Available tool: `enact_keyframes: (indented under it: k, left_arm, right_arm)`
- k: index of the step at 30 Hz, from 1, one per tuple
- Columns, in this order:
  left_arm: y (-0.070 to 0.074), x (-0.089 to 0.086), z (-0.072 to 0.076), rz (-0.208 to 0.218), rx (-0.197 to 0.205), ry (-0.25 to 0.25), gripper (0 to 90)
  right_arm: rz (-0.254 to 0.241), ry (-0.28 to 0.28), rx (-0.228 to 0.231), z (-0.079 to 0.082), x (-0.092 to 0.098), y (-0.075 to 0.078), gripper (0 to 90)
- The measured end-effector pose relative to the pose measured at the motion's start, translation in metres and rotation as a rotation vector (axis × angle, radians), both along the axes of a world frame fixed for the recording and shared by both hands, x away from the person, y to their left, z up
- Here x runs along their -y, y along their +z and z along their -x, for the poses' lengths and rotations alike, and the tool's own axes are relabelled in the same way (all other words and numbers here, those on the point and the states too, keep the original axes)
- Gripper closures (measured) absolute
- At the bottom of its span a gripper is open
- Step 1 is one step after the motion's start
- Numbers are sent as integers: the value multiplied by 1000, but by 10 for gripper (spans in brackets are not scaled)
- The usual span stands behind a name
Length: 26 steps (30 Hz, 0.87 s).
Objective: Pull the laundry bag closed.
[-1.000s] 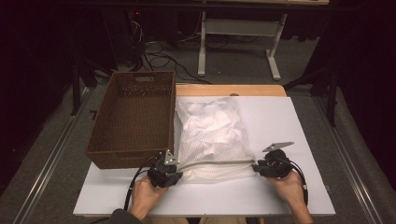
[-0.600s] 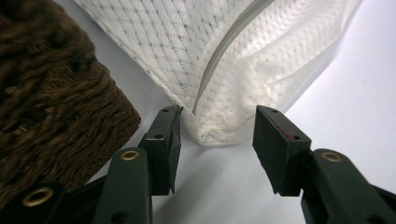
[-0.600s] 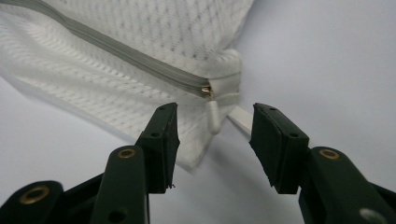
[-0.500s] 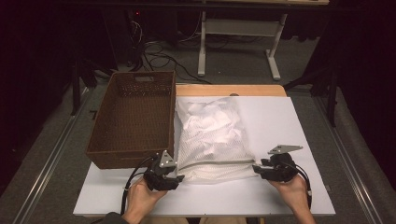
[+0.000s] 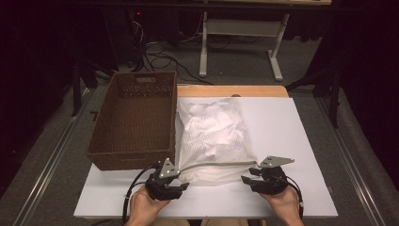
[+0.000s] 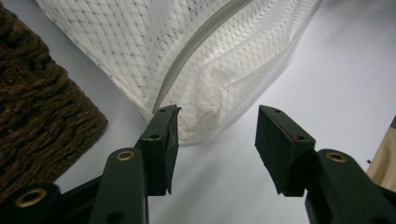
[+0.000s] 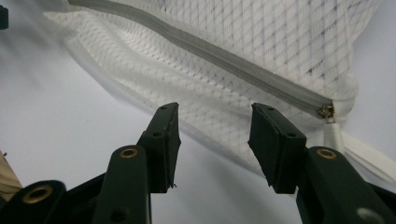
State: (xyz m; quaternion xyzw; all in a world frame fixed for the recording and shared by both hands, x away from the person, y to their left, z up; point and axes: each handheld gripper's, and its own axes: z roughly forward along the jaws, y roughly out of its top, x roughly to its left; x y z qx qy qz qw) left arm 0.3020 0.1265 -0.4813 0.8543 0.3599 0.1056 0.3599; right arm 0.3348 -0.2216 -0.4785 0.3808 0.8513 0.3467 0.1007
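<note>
Now both tongs stand apart with nothing pinched. The left gripper (image 5: 181, 184) has just been opening its jaws; in the left gripper view they gape on either side of the near left corner of the white mesh zip-up laundry bag (image 6: 205, 56), one jaw just at the end of the grey zipper (image 6: 196, 44), no cloth pressed between them. The right gripper (image 5: 248, 180) has likewise just spread its jaws, and in the right gripper view they frame bare mesh beside the small metal zipper pull (image 7: 326, 111), which sits at the bag's right end, off to one side of them.

The bag lies flat on the white tabletop (image 5: 301, 136), stuffed with crumpled white cloth, just beside the brown woven rectangular basket (image 5: 134, 117), which looks empty. Judging by this, the zipper runs closed along the whole near edge, so closing seems done; moving the bag into the basket, if that is the aim, is left.
</note>
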Motion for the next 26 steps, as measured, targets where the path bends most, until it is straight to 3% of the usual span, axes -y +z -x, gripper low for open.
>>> enact_keyframes:
  k: [6,10,15,26]
  left_arm:
    - [-8,4,-1,-39,11,-4,492]
    - [-11,2,-3,-33,1,4,491]
    - [-14,1,-5,-21,-6,13,490]
    - [-16,1,-7,-24,-10,15,489]
  right_arm:
    - [36,4,-4,-1,-5,-8,529]
    - [56,16,-3,-1,-8,-11,526]
    - [54,-4,-23,-3,-5,-14,522]
    - [50,4,-16,-5,-2,-16,514]
